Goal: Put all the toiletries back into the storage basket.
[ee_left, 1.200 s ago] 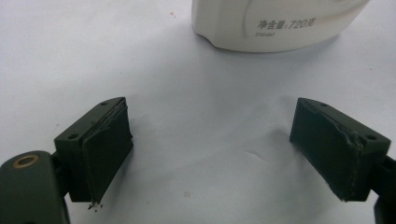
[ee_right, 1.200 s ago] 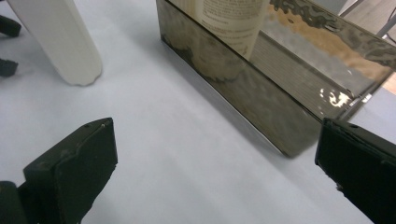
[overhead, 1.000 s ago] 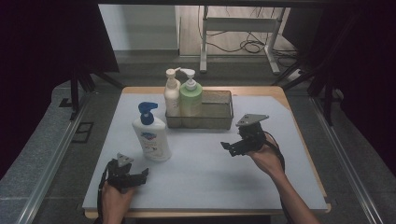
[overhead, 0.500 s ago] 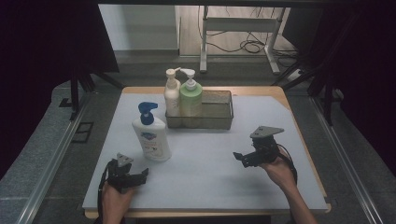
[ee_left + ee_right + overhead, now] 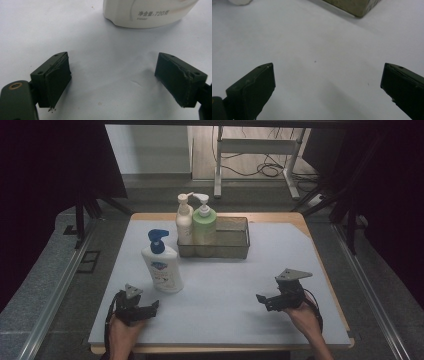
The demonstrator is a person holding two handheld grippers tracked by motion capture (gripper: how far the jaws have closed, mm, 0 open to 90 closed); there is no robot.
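A white pump bottle with a blue top point(image 5: 161, 263) stands on the pale mat, left of centre; its base point(image 5: 147, 13) shows just beyond my left jaws. My left gripper point(image 5: 150, 307) rests at the near left, open and empty point(image 5: 112, 82), a little short of that bottle. A cream bottle point(image 5: 184, 222) and a green bottle point(image 5: 205, 225) stand upright in the left end of a wire basket point(image 5: 235, 245) at the back. Near the right front, my right gripper point(image 5: 265, 300) is open and empty point(image 5: 327, 85), low over bare mat, with the basket corner point(image 5: 354, 7) ahead.
The mat point(image 5: 220, 290) covers a wooden table whose edge point(image 5: 325, 270) shows at the right. Metal rails run along the floor on both sides. A desk frame point(image 5: 260, 150) and cables stand well behind the table.
My right gripper has drawn back from beside the basket toward the near right and sunk lower. The left gripper and the bottles have stayed put.
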